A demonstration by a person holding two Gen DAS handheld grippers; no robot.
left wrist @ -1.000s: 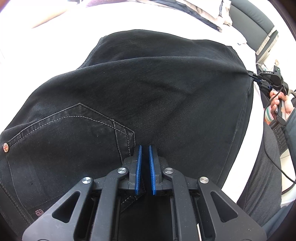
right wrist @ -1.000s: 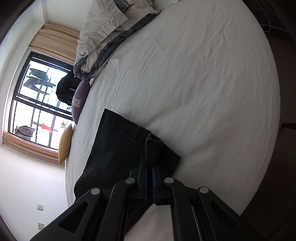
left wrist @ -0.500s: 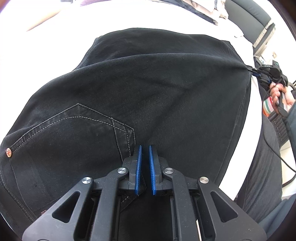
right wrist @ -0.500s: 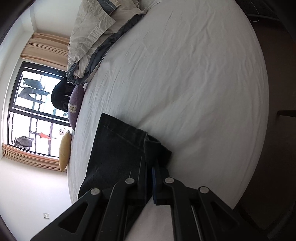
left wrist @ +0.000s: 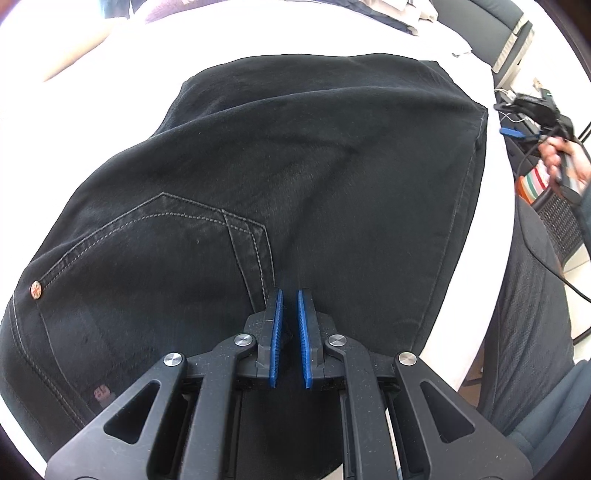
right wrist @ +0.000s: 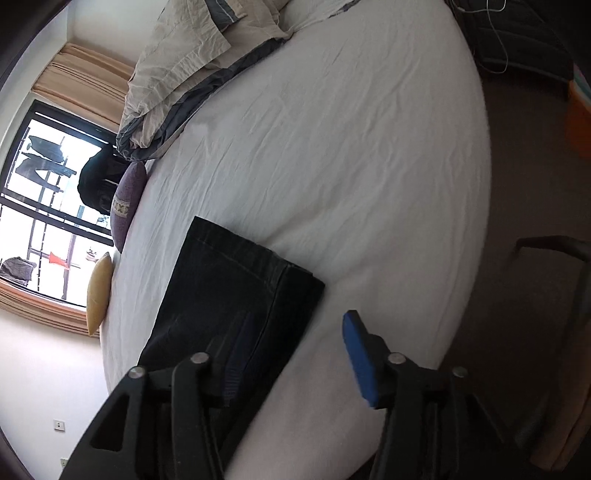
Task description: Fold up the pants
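Black jeans [left wrist: 295,177] lie folded on a white bed [left wrist: 314,33], back pocket and copper rivet at the left. My left gripper [left wrist: 290,295] is shut on the jeans' near edge, with cloth between its blue pads. In the right wrist view the jeans' hem end [right wrist: 236,295] lies flat on the sheet. My right gripper [right wrist: 295,325] is open just above the hem corner, holding nothing. It also shows in the left wrist view [left wrist: 517,131], off the jeans' far right corner.
A crumpled duvet [right wrist: 192,70] lies at the head of the bed [right wrist: 351,166]. A purple cushion [right wrist: 125,206] and a yellow cushion [right wrist: 98,291] sit by the window. A dark chair [left wrist: 532,314] stands at the bed's right edge.
My right gripper has opened and let go of the hem corner, which has dropped flat onto the bed. My left gripper stays shut on the jeans.
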